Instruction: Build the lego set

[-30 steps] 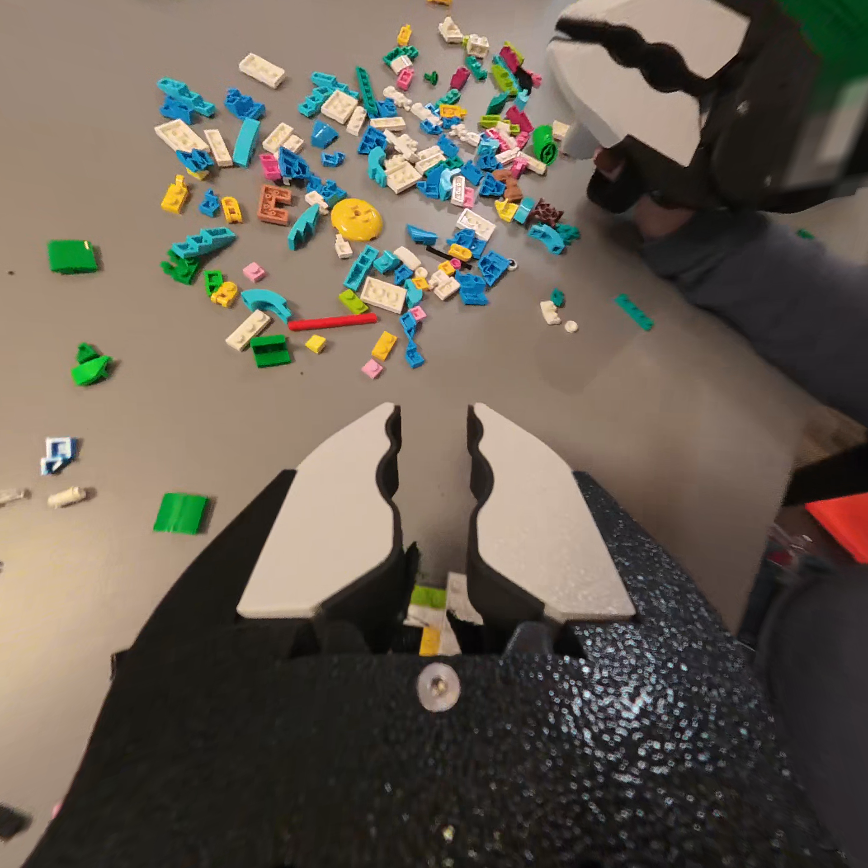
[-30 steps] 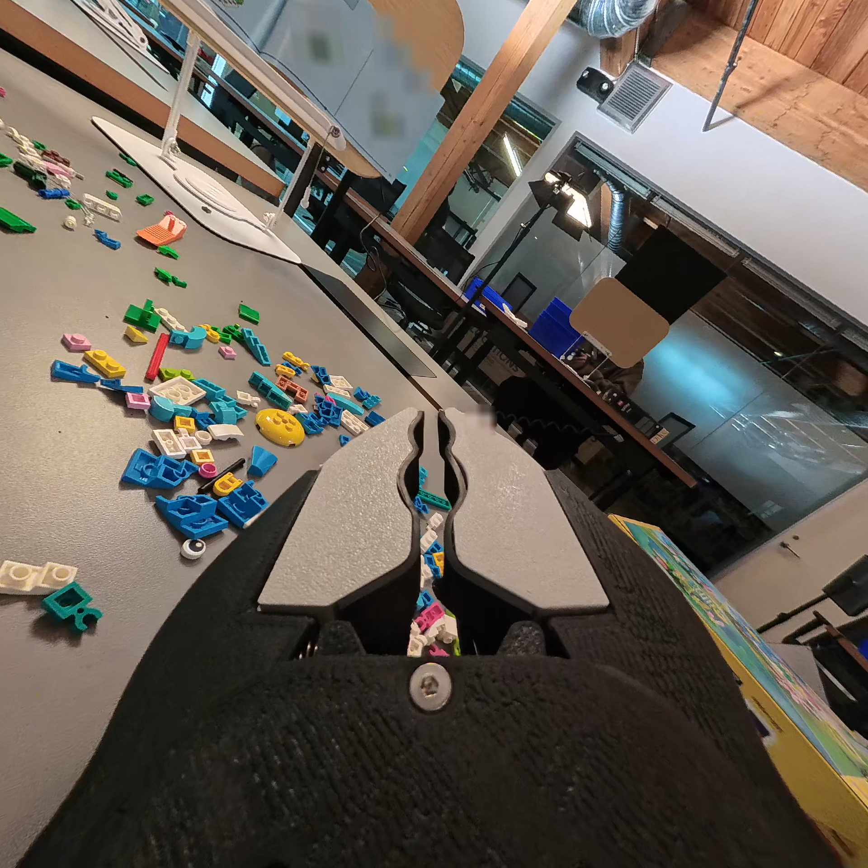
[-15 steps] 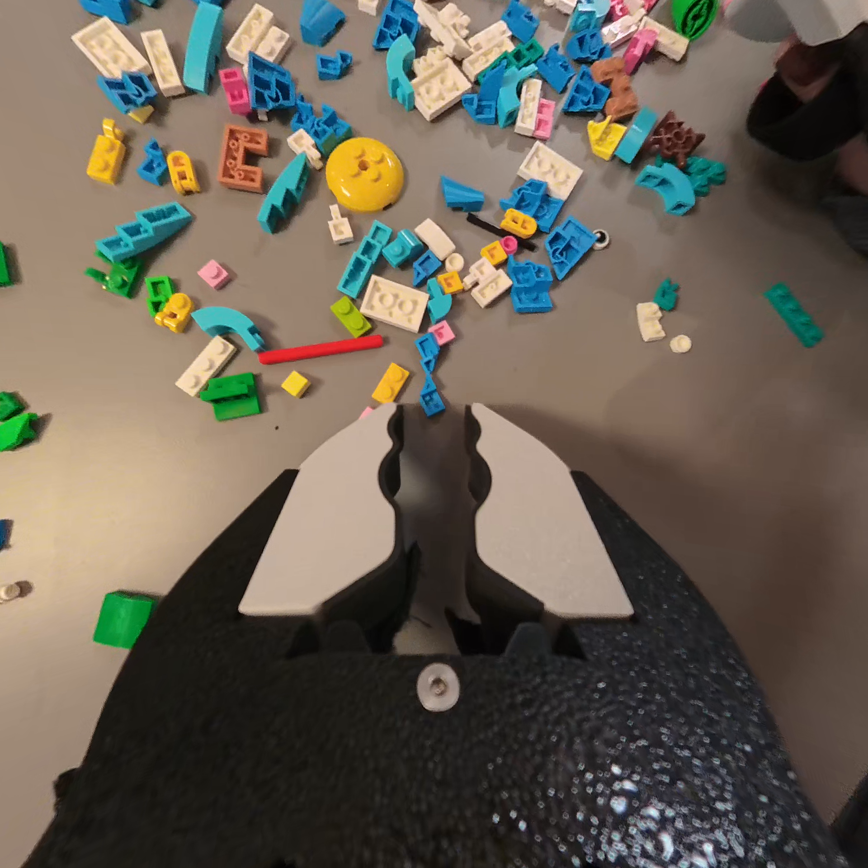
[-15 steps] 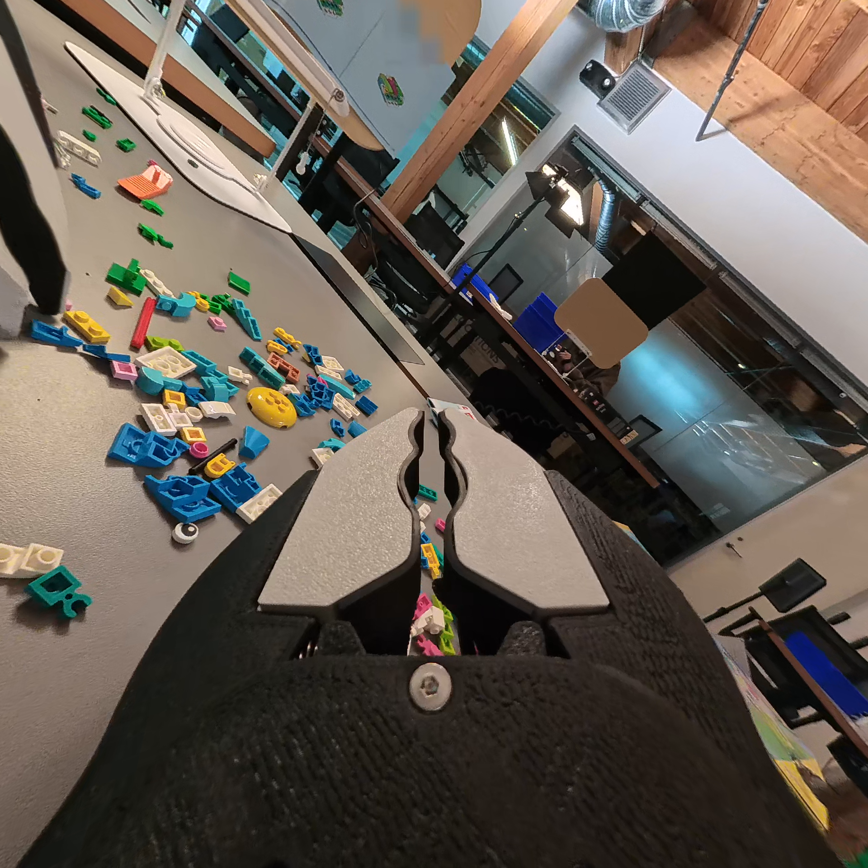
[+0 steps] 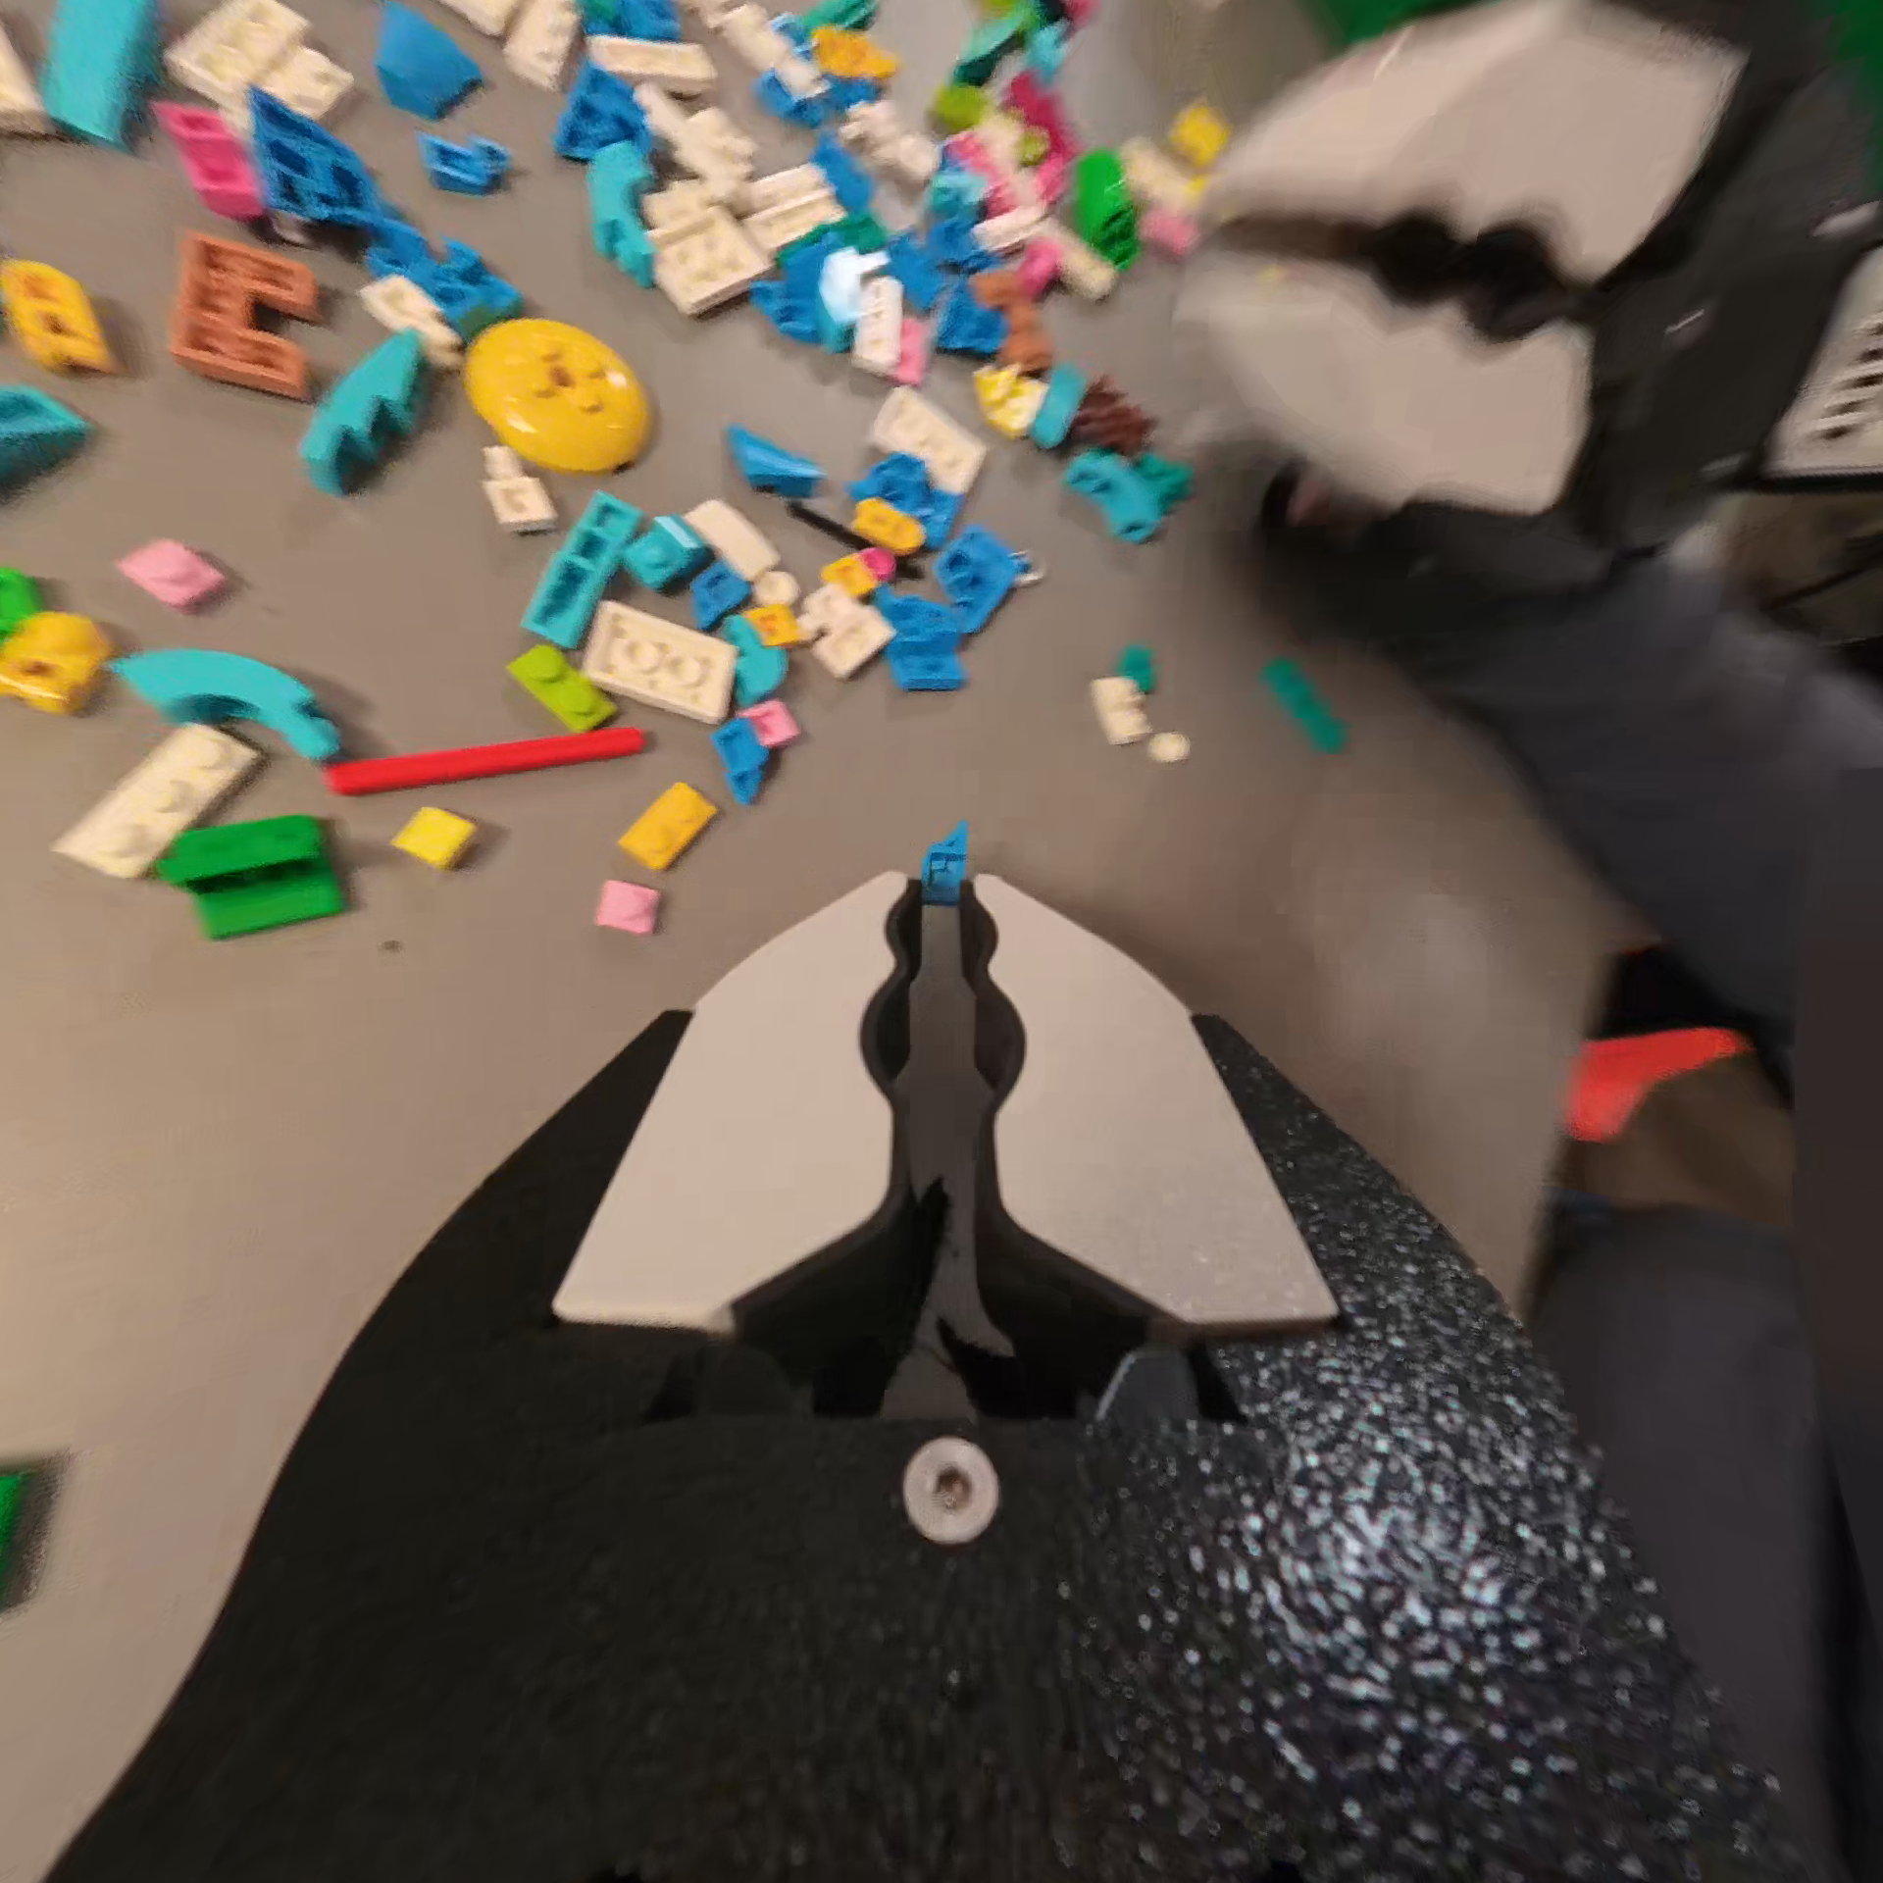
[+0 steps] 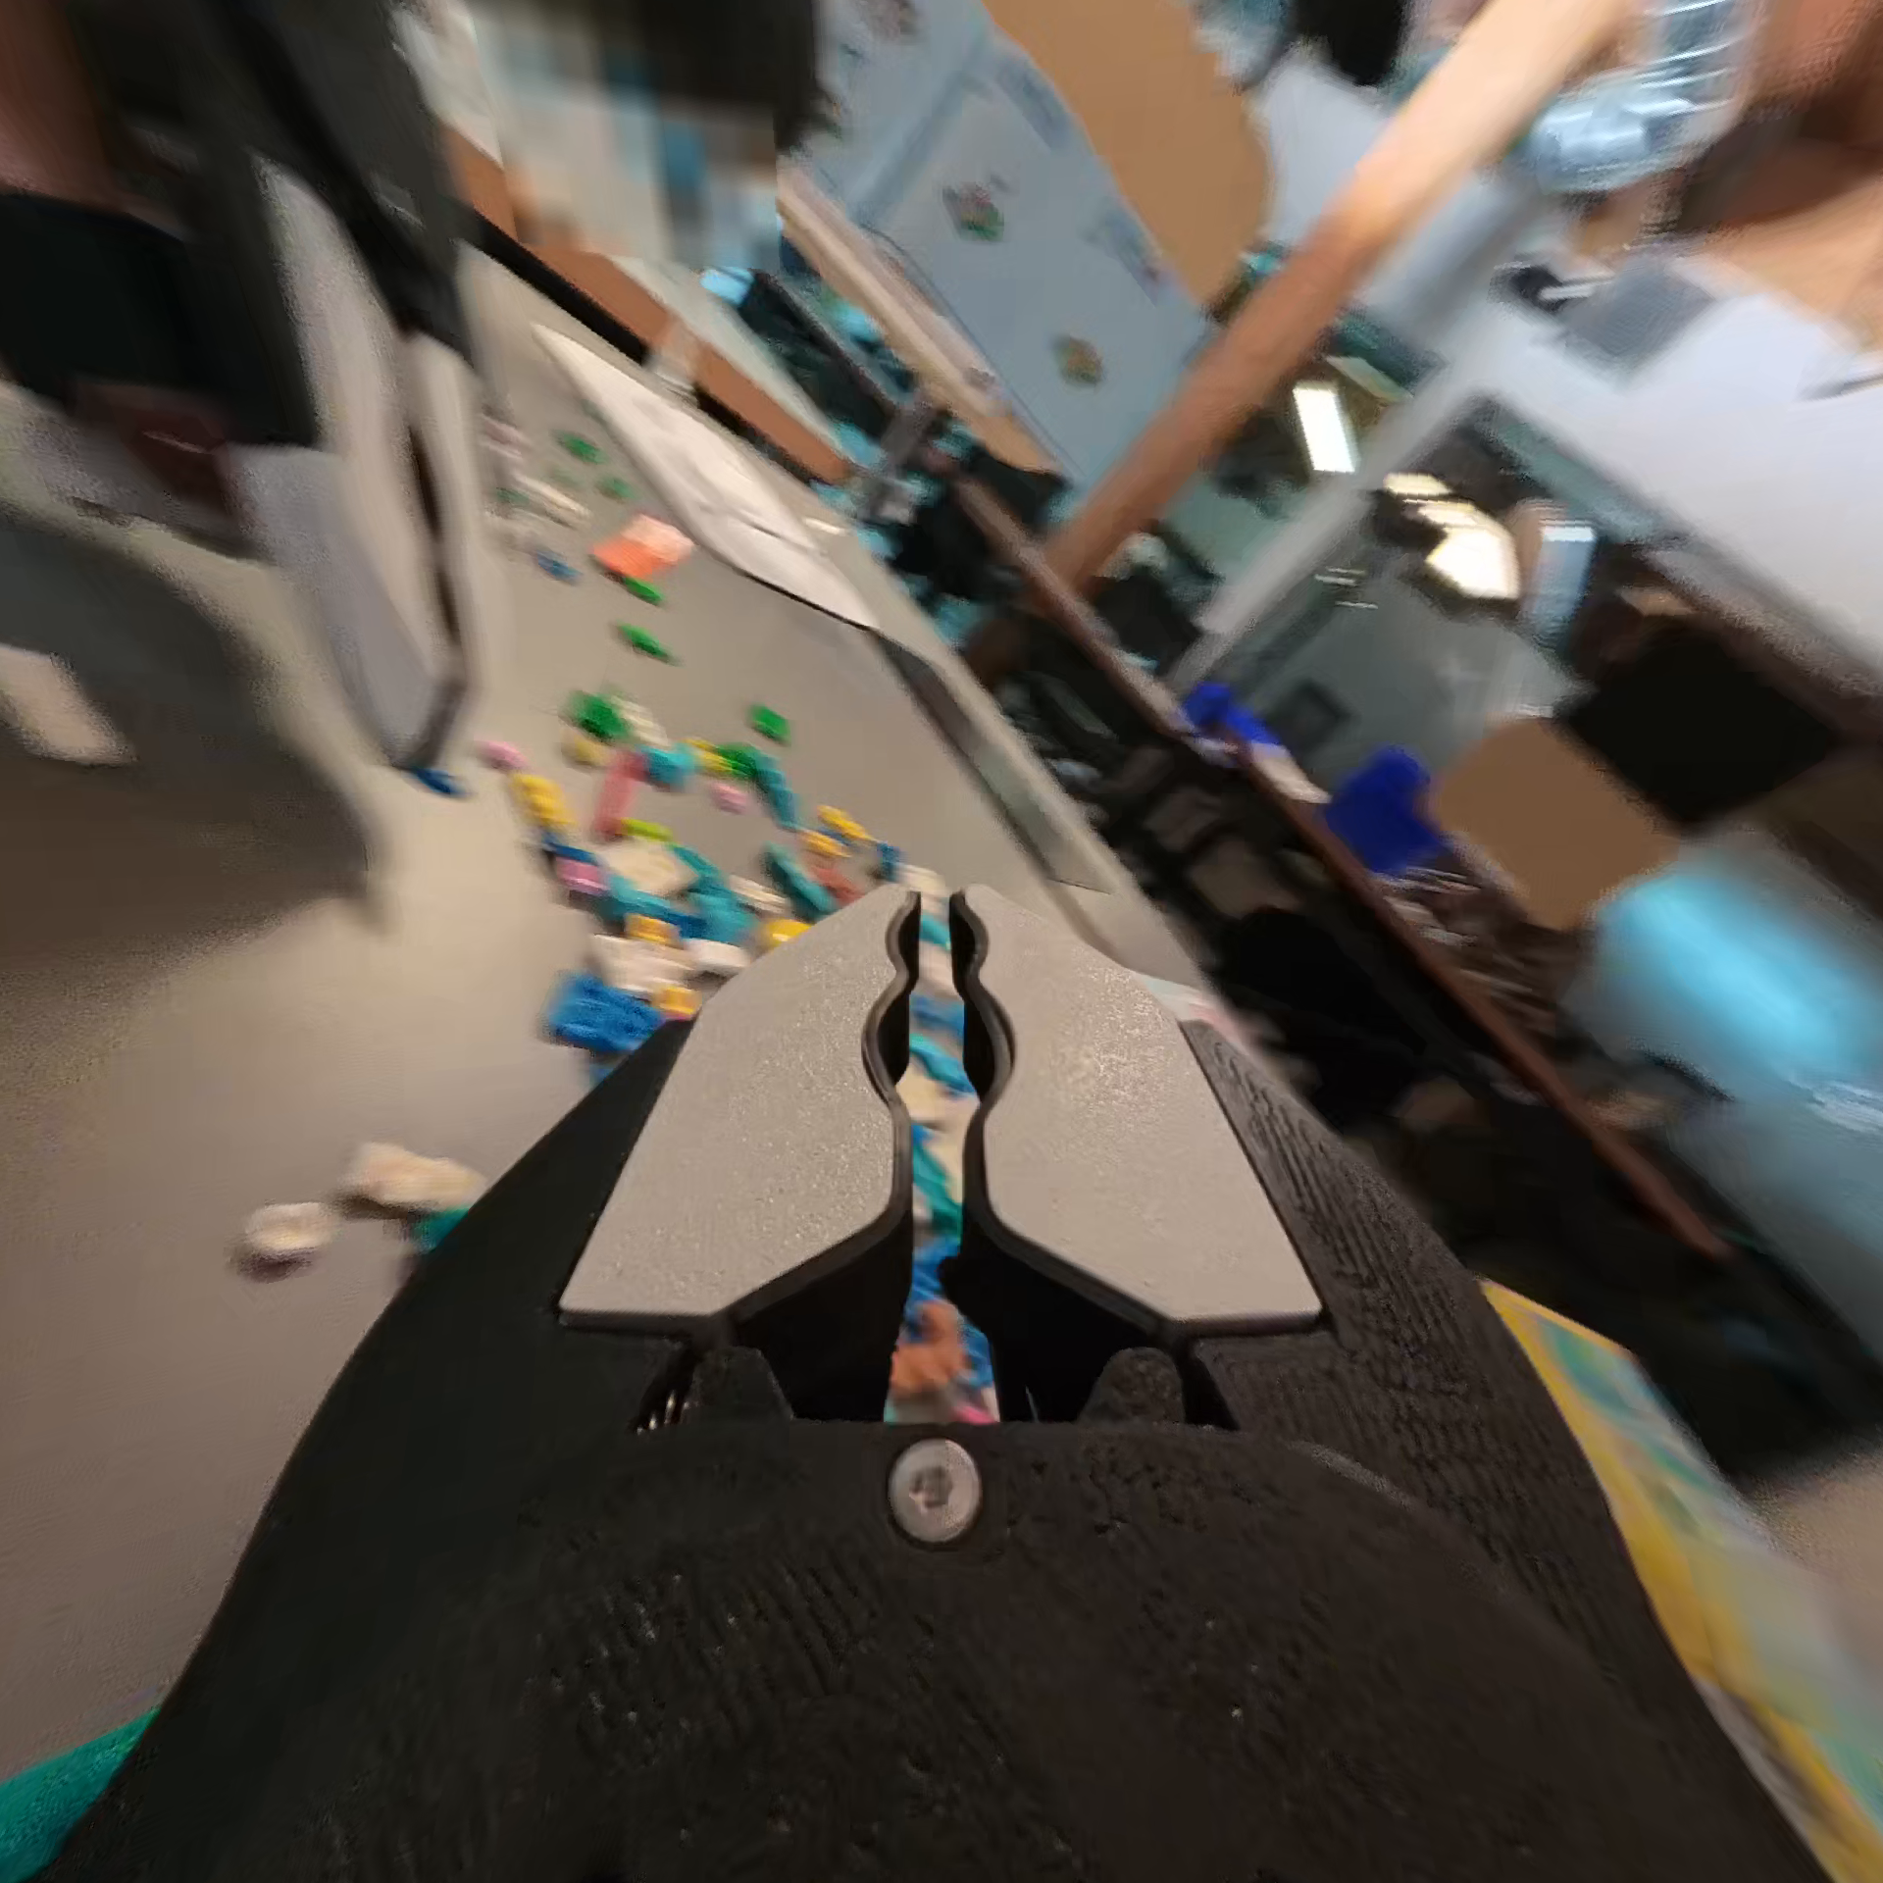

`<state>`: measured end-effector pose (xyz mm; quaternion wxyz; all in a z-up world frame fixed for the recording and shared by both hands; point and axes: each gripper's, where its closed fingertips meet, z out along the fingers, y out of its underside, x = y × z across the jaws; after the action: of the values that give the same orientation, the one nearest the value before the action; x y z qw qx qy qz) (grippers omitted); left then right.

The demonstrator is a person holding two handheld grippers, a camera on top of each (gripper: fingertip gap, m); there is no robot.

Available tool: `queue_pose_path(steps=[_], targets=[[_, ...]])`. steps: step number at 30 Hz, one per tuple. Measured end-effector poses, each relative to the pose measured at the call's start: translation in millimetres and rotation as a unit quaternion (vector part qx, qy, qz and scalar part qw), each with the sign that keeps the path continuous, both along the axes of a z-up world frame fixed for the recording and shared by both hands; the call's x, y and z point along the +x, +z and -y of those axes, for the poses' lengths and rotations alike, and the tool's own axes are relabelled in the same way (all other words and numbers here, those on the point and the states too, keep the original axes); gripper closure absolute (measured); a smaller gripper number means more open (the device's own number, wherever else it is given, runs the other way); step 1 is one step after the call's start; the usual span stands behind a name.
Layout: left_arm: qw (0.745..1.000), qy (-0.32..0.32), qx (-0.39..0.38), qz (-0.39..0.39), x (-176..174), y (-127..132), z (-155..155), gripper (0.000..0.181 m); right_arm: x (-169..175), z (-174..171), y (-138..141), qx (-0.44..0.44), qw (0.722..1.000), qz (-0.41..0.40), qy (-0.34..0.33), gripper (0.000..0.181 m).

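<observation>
The left gripper (image 5: 944,889) is pinching a small blue brick (image 5: 946,866) at the very tips of its fingers, the jaws drawn in to a narrow gap with the brick sticking out past them above the grey table (image 5: 306,1070). The rest of the loose bricks are lying spread across the table ahead of it: a yellow dome piece (image 5: 556,393) is sitting near the middle of the scatter, a red rod (image 5: 485,760) is lying flat at the near edge of the pile, and a green piece (image 5: 255,874) is resting just to the left of a small yellow tile (image 5: 435,836). A white plate brick (image 5: 660,660) is lying just beyond the rod. The right gripper (image 5: 1427,255) is showing blurred at the upper right of the left wrist view, over the far side of the pile; in its own view the right gripper (image 6: 934,902) is hanging over the table with its jaws almost closed, only a thin slit showing between them, and nothing is visible in the grip. Both views are smeared by motion blur, so the finer pieces cannot be told apart.
</observation>
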<state>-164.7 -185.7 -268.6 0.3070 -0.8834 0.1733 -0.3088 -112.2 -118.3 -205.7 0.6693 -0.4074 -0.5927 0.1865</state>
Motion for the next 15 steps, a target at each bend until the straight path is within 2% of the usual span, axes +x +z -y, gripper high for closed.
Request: queue_pose_path(steps=[1,3,5,9,15], targets=[[0.999,-0.015,-0.011,0.049,4,7,6,0.175,-7,21,-6,-0.050,0.996,0.020,0.067,0.178],[0.988,-0.055,-0.044,0.137,11,21,20,0.174,-17,59,-12,-0.128,0.975,0.058,0.175,0.178],[0.974,-0.089,-0.062,0.200,14,34,32,0.174,-22,84,-19,-0.157,0.955,0.100,0.231,0.175],[0.964,-0.126,-0.096,0.215,14,35,48,0.175,-29,114,-27,-0.170,0.933,0.137,0.286,0.169],[0.945,-0.185,-0.136,0.231,21,35,70,0.175,-30,136,-20,-0.187,0.914,0.126,0.337,0.165]])
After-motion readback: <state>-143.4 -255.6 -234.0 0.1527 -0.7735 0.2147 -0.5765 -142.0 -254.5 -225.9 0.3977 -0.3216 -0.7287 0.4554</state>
